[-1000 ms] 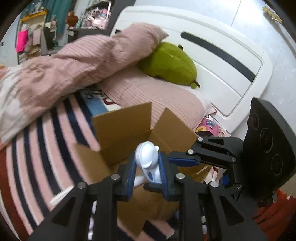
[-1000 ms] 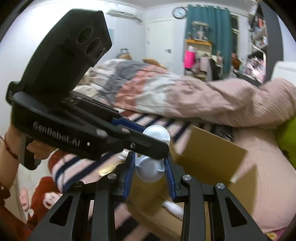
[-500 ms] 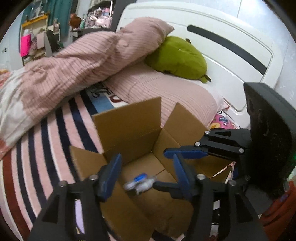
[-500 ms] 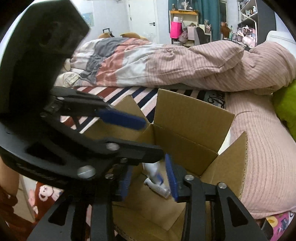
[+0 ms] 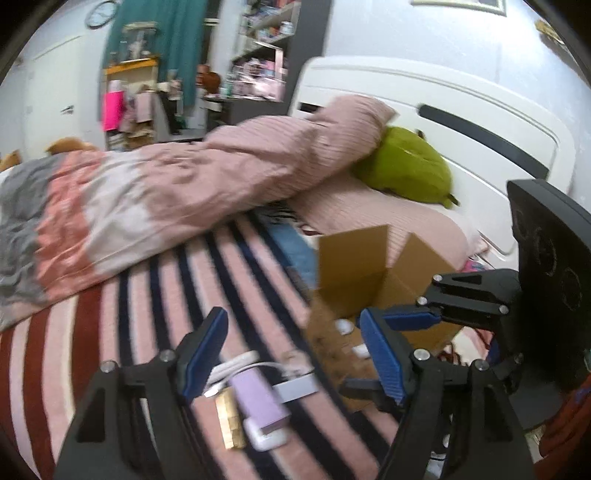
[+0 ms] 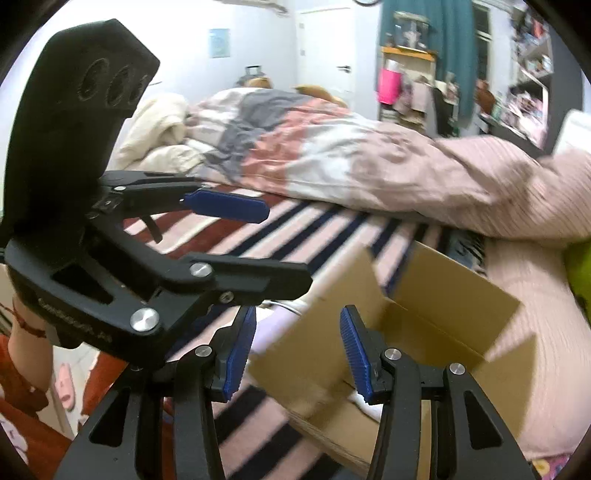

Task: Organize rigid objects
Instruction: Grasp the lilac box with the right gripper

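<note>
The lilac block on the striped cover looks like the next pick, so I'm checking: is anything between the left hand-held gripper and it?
Nothing visible blocks it. The left hand-held gripper is open just above the lilac block, which lies beside a white cable, a wooden piece and a small white case; the cardboard box is to the right.

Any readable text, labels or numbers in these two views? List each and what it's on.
"GenRobot.AI": faint embossing, only just legible, on the black plastic body behind the left tongs.
Black lettering on the bed sheet beside the brown cardboard box: too blurred to read.
Round wall clock: numerals too small to read.
</note>
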Available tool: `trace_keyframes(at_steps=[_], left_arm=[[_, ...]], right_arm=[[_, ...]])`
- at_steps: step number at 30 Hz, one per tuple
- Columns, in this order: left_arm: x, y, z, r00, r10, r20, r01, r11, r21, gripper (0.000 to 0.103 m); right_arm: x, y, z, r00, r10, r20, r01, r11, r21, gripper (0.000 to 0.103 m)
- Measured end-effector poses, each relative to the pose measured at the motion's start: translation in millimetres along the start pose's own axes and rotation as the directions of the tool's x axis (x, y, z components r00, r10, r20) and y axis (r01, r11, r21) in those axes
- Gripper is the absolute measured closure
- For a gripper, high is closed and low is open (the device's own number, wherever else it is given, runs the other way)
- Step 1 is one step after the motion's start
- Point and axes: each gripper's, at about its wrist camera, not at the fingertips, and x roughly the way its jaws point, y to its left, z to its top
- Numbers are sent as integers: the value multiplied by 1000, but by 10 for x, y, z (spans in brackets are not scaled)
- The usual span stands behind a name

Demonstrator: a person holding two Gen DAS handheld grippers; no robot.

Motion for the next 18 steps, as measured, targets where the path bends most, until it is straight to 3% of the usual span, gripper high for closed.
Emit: trace_keyframes(at_steps=[6, 9, 15, 18], left_arm=[[-178, 612, -355, 993, 118, 6, -117, 989, -90, 31], [-189, 877, -588, 986, 164, -2, -163, 979, -126, 31], [-107, 1143, -953, 988, 149, -29, -152, 972, -181, 31], [-40, 1225, -1090, 991, 130, -43, -136, 967, -214, 31]], right_arm=[[446, 561, 142, 992, 118, -37, -121, 987, -104, 60], [761, 783, 123, 987, 133, -93, -144, 980, -135, 60], [1297, 886, -90, 967, 145, -209, -166, 982, -86, 60], [1457, 807, -204, 968, 77, -238, -92, 994, -51, 60]])
